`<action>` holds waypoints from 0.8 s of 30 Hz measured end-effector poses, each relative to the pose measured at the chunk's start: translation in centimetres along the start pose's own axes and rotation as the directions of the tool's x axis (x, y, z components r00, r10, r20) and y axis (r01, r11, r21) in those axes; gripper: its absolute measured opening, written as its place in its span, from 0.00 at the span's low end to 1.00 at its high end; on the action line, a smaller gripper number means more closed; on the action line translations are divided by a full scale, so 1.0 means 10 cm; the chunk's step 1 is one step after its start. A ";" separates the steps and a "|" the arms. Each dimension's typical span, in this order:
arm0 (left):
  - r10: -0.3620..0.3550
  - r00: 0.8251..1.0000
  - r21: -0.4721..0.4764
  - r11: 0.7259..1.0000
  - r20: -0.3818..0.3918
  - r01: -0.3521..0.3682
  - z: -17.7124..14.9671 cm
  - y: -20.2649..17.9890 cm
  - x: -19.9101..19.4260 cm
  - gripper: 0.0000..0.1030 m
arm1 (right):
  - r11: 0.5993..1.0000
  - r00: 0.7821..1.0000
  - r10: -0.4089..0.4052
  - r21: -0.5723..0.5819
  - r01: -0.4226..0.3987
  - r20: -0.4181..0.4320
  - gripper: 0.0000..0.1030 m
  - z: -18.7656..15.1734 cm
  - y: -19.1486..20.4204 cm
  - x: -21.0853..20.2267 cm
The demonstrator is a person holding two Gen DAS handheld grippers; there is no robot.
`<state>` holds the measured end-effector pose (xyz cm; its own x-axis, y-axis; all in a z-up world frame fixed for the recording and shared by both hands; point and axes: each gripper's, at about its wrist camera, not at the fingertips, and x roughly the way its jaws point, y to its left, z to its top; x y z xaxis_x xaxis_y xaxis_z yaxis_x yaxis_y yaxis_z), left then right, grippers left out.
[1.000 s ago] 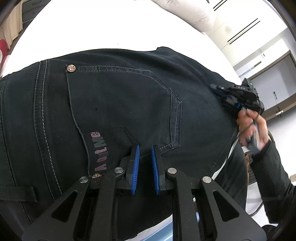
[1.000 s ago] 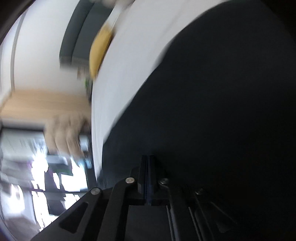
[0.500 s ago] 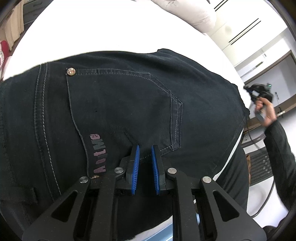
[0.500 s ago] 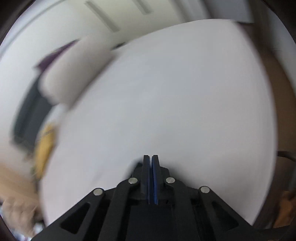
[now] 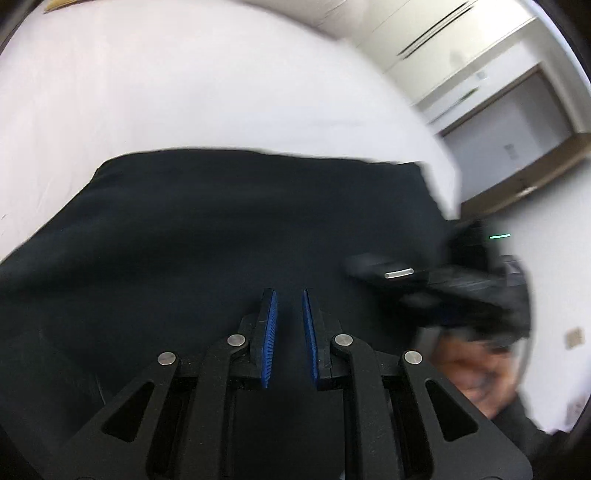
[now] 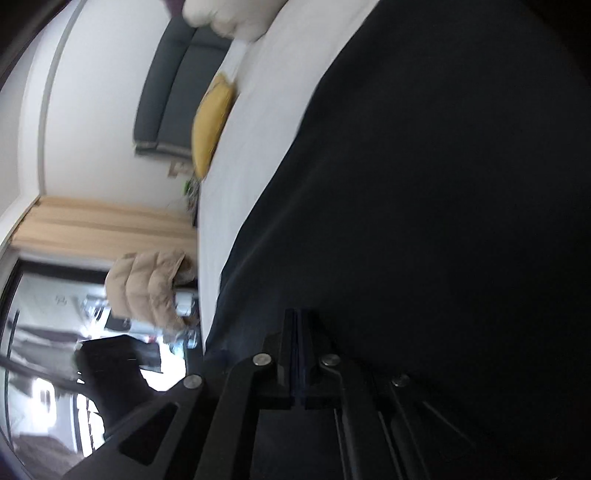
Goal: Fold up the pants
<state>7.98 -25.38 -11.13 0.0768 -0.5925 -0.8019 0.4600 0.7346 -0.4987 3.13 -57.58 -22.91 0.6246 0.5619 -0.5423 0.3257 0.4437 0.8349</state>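
Observation:
The black pants (image 5: 221, 229) lie on a white bed (image 5: 184, 92), with a plain dark face up and a straight far edge. My left gripper (image 5: 289, 295) is open and empty just above the cloth. The right gripper shows blurred at the right of the left wrist view (image 5: 424, 280), over the pants' right edge. In the right wrist view the pants (image 6: 424, 221) fill the right side. My right gripper (image 6: 298, 314) has its jaws pressed together; whether cloth is between them is not visible.
White bed sheet (image 6: 266, 110) runs beside the pants. A yellow cushion (image 6: 212, 122) and a white pillow (image 6: 232, 18) lie at the bed's far end. A beige padded jacket (image 6: 147, 288) sits beside the bed. Cabinets (image 5: 498, 92) stand past the bed.
The pocket side of the pants is no longer seen in the left wrist view; a plain dark face now shows. The right gripper swung away over the bare bed and came back to the pants.

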 end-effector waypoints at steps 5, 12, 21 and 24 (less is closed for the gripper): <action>0.000 0.999 -0.119 0.993 0.035 0.004 0.00 0.54 -0.15 0.07 | 0.995 0.987 -0.092 0.044 0.086 0.131 0.00 0.54 -0.42 -0.52; 0.051 0.990 -0.256 0.966 0.134 -0.015 -0.46 1.29 -0.81 0.06 | 0.952 0.900 -0.305 0.097 0.289 0.313 0.00 0.98 -0.76 -1.23; 0.266 0.933 -0.391 0.907 0.241 -0.158 -1.20 1.76 -1.74 0.06 | 0.945 0.885 -0.321 0.049 0.324 0.337 0.04 0.76 -0.26 -1.40; 0.218 0.941 -0.326 0.937 0.261 -0.127 -1.21 1.39 -1.73 0.06 | 0.984 0.972 -0.139 -0.086 0.158 0.192 0.04 0.15 0.16 -0.86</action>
<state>2.32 -0.97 -8.18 0.4031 -0.4833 -0.7771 0.1330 0.8711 -0.4728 -0.59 -62.73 -16.76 0.6975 0.3506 -0.6249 0.3579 0.5850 0.7278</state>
